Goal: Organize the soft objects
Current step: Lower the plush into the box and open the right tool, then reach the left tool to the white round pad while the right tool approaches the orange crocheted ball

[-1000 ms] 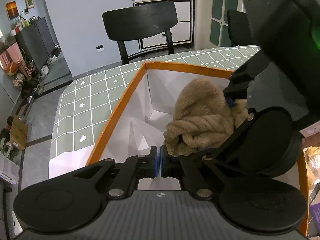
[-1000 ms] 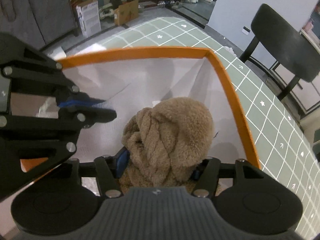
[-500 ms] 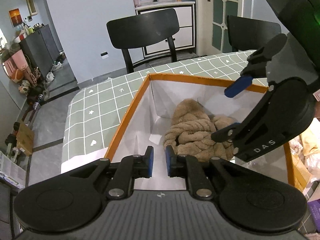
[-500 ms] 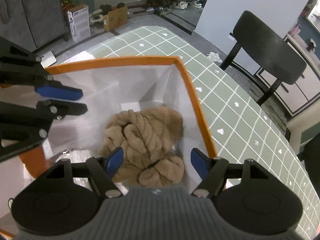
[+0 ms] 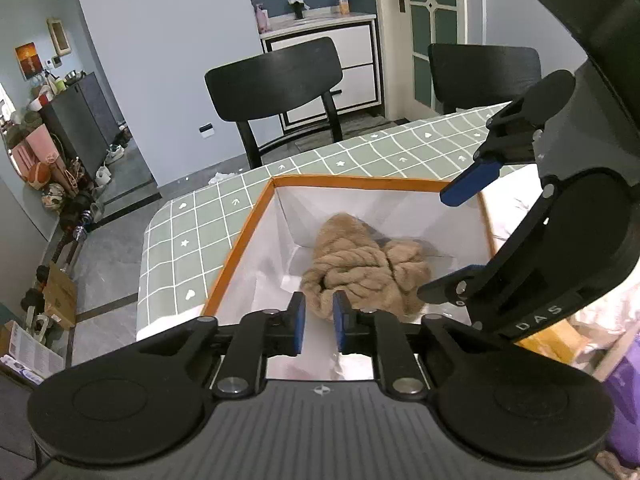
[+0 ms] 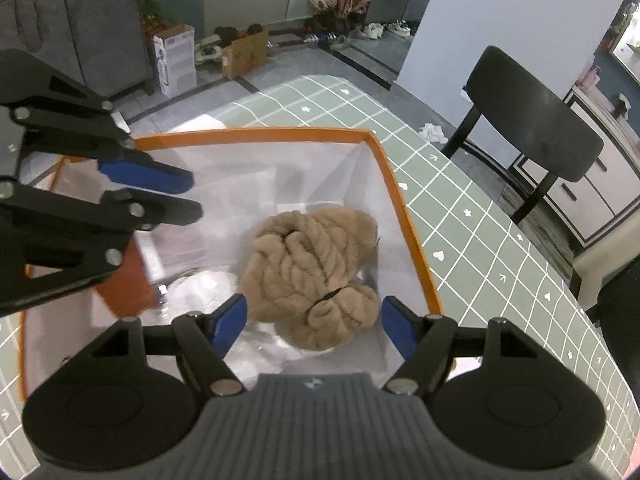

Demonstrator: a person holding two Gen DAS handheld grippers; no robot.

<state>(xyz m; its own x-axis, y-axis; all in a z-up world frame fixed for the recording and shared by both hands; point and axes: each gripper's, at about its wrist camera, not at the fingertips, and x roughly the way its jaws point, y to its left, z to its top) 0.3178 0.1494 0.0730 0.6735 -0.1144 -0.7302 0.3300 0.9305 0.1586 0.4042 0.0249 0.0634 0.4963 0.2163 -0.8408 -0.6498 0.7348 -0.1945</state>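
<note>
A tan knit bundle [image 6: 310,276] of thick twisted yarn lies loose on the floor of a white bin [image 6: 256,134] with an orange rim, toward the bin's right wall in the right wrist view and near the far right corner of the bin in the left wrist view [image 5: 360,270]. The bin [image 5: 248,236] stands on a table [image 5: 192,240] covered in a green cloth with a white grid and small hearts and stars. The right gripper [image 6: 314,322] hangs above the bin with its blue-padded fingers spread wide, released and holding nothing; the bundle shows between the fingers but lies well below them. In the left wrist view the same right gripper [image 5: 450,240] reaches in from the right, its upper blue pad over the far rim. The left gripper [image 5: 319,322] is also above the bin at its near side, with its two blue pads parted by a narrow gap and nothing between them; seen from the right wrist it [image 6: 182,196] enters from the left with the fingers a little apart. Some crumpled clear plastic [image 6: 200,284] lies on the bin floor just left of the bundle. A black chair [image 5: 276,80] stands beyond the far edge of the table, and a second one [image 5: 484,72] to its right.
</note>
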